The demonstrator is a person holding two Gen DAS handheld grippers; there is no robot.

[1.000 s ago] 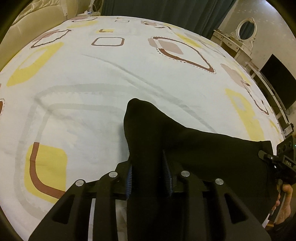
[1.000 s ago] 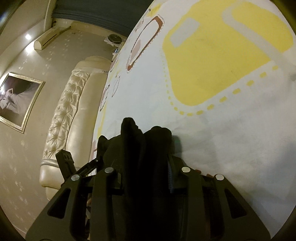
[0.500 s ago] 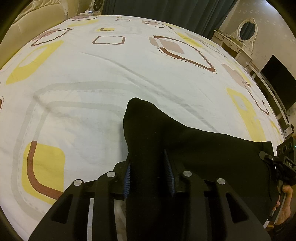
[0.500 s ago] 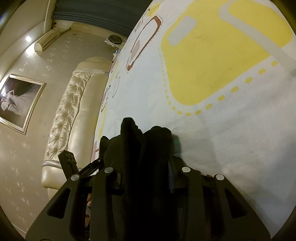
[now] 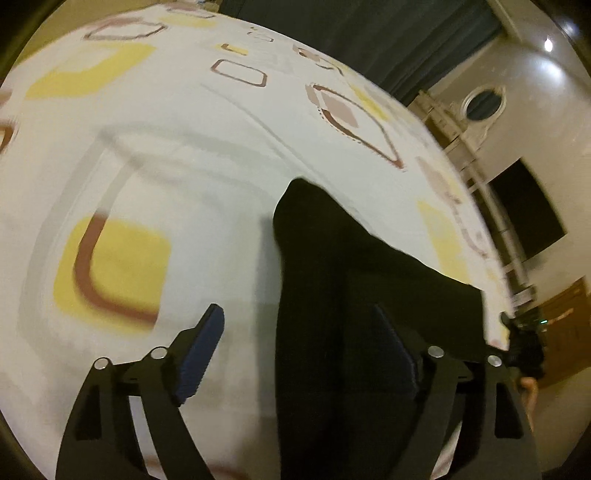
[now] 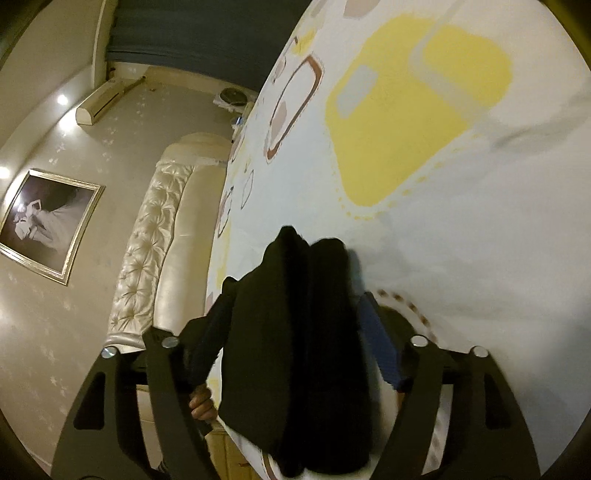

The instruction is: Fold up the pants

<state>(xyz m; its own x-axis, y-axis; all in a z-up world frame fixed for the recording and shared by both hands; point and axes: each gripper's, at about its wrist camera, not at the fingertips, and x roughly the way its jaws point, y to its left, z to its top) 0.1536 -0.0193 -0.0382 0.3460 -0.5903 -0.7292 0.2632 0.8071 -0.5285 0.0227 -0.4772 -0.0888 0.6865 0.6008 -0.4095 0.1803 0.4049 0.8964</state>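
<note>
The black pants (image 5: 332,288) lie on the patterned bedsheet (image 5: 166,140), one corner pointing away from me. My left gripper (image 5: 303,343) is open, its fingers spread wide; the cloth lies between them, nearer the right finger (image 5: 395,350). In the right wrist view the pants (image 6: 295,332) lie bunched between the spread fingers of my right gripper (image 6: 291,332), which is open; its left finger is partly hidden behind the cloth. The right gripper also shows at the pants' far right end in the left wrist view (image 5: 524,336).
A cream tufted headboard (image 6: 159,251) and a framed picture (image 6: 44,225) stand beyond the bed edge. A white dresser with an oval mirror (image 5: 480,103) and a dark screen (image 5: 524,214) stand along the right side. Dark curtains (image 5: 351,33) hang behind.
Both grippers have opened and let go of the pants. Both views are blurred by motion and have shifted; the left view tilted to the right.
</note>
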